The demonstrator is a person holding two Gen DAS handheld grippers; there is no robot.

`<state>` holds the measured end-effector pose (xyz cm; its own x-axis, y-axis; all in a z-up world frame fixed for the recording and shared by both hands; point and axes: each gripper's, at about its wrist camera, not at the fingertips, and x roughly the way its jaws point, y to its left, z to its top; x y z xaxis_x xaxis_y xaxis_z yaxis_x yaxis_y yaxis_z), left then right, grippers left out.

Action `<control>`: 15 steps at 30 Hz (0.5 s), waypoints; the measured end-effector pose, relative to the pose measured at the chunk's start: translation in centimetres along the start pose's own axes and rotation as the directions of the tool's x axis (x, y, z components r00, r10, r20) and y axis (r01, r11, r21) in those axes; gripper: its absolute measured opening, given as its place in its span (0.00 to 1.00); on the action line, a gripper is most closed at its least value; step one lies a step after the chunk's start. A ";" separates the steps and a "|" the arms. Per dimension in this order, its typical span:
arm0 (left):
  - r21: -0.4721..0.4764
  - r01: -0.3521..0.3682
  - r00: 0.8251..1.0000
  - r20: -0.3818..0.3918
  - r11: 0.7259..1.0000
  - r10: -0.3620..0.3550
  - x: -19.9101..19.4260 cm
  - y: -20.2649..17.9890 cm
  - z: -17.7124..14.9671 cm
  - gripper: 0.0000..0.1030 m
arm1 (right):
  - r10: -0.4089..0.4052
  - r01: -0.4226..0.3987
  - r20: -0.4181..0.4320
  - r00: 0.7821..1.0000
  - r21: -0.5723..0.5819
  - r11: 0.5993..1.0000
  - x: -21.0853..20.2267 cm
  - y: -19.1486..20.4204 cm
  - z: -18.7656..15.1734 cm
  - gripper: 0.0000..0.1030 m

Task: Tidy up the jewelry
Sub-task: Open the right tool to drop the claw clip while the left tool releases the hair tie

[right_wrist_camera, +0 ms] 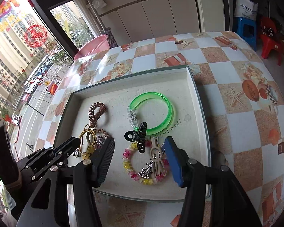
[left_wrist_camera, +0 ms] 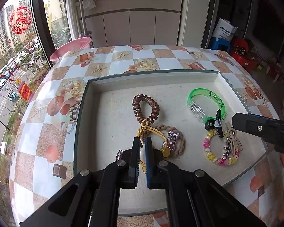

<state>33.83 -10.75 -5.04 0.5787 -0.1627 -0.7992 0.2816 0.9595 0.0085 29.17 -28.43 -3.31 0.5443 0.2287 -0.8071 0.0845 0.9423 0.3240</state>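
Note:
A shallow white tray [left_wrist_camera: 96, 87] holds the jewelry. My left gripper [left_wrist_camera: 143, 141] is shut on a yellow cord hair tie [left_wrist_camera: 151, 131] that lies over a braided tan bracelet [left_wrist_camera: 179, 141] with a sparkly charm. A brown spiral hair tie [left_wrist_camera: 145, 107] lies just beyond. A green bangle [left_wrist_camera: 206, 102], a black claw clip [left_wrist_camera: 215, 123] and a pink-yellow bead bracelet [left_wrist_camera: 217, 151] with metal clips lie to the right. My right gripper [right_wrist_camera: 138, 151] is open, its fingers straddling the bead bracelet [right_wrist_camera: 142, 170] and claw clip [right_wrist_camera: 140, 136]. The green bangle [right_wrist_camera: 155, 109] lies beyond.
The tray [right_wrist_camera: 198, 104] sits on a table with a checkered floral cloth [left_wrist_camera: 123, 60]. A pink basin [left_wrist_camera: 70, 49] stands past the far left edge by the window. White cabinets [left_wrist_camera: 138, 26] stand behind. Blue and red stools [right_wrist_camera: 255, 32] are at the far right.

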 end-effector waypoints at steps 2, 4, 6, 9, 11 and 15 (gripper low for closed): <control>0.008 -0.011 1.000 0.008 1.000 0.011 -0.3 -0.3 0.1 0.16 | -0.007 0.007 0.008 1.000 0.014 1.000 -0.5 -0.5 0.0 0.57; 0.008 -0.020 1.000 0.015 1.000 0.020 -0.5 -0.6 0.3 0.16 | -0.017 0.017 0.012 1.000 0.028 0.999 -0.9 -1.0 0.0 0.57; -0.003 -0.021 1.000 0.014 1.000 0.022 -0.6 -0.6 0.4 0.16 | -0.035 0.034 0.009 0.999 0.043 0.998 -1.2 -1.5 -0.1 0.57; -0.013 -0.031 0.999 0.010 0.999 0.031 -0.7 -0.5 0.6 0.16 | -0.045 0.044 0.010 0.999 0.055 0.998 -1.6 -2.2 -0.2 0.57; -0.016 -0.043 0.999 0.009 0.999 0.043 -0.8 -0.5 0.6 0.16 | -0.054 0.054 0.010 0.998 0.067 0.996 -1.8 -2.8 -0.2 0.57; -0.010 -0.055 0.998 0.011 0.998 0.055 -0.9 -0.6 0.8 0.17 | -0.062 0.061 0.008 0.998 0.092 0.994 -2.0 -3.6 -0.4 0.57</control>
<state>33.71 -11.33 -3.83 0.6014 -0.1125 -0.7910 0.2423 0.9691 0.0463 27.49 -32.17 -3.04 0.5450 0.1682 -0.8214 0.1939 0.9278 0.3187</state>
